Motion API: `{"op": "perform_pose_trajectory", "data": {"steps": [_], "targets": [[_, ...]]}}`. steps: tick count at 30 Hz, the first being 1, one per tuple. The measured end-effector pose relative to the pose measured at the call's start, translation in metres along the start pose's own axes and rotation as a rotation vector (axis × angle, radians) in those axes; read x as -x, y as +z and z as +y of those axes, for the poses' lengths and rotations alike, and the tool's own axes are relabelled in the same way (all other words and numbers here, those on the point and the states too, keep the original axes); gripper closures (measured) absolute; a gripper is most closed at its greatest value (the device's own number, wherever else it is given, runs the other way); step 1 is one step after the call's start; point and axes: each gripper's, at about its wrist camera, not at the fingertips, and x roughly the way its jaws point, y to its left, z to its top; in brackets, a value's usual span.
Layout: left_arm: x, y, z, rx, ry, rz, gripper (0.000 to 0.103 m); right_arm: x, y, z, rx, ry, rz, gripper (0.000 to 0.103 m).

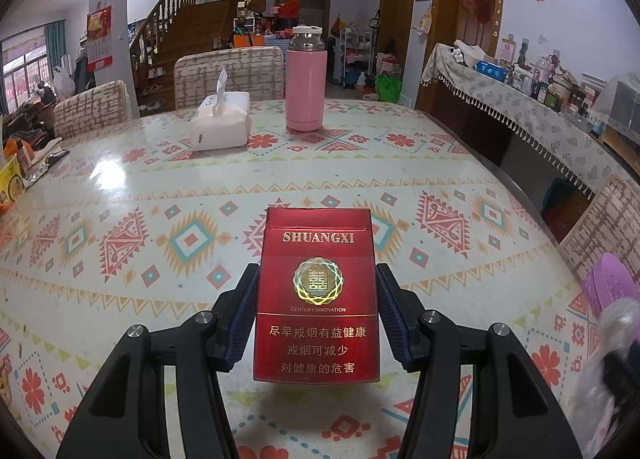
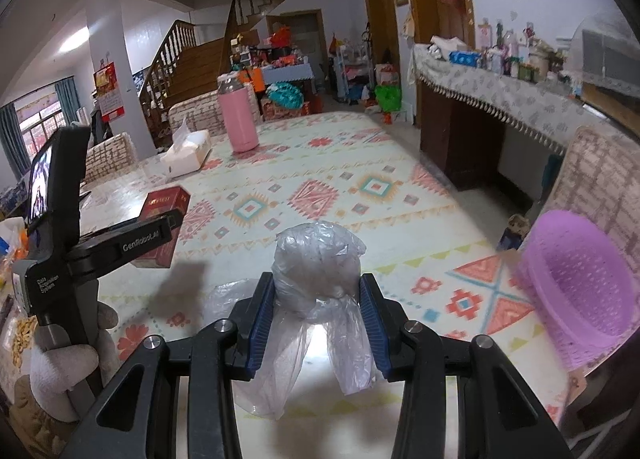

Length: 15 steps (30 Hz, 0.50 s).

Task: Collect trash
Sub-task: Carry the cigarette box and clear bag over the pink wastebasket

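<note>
Left tongs (image 1: 316, 299) clamp the red cigarette pack (image 1: 316, 295); right tongs (image 2: 316, 307) pinch a knotted plastic bag (image 2: 318, 259). Neither has reached the purple basket (image 2: 580, 291) at right, so both drops look outstanding.

Tissue pack (image 1: 221, 121) stands left of the thermos (image 1: 305, 79), both at the far end of the table (image 1: 120, 187); basket (image 2: 576, 291) at the right edge.
</note>
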Motion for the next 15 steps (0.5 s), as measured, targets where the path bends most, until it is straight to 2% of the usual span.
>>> {"op": "perform_pose_trajectory", "data": {"steps": [15], "targets": [[0.006, -0.005, -0.030, -0.116, 0.022, -0.031, 0.048, 0.063, -0.015, -0.077, -0.095, -0.111, -0.087, 0.056]]}}
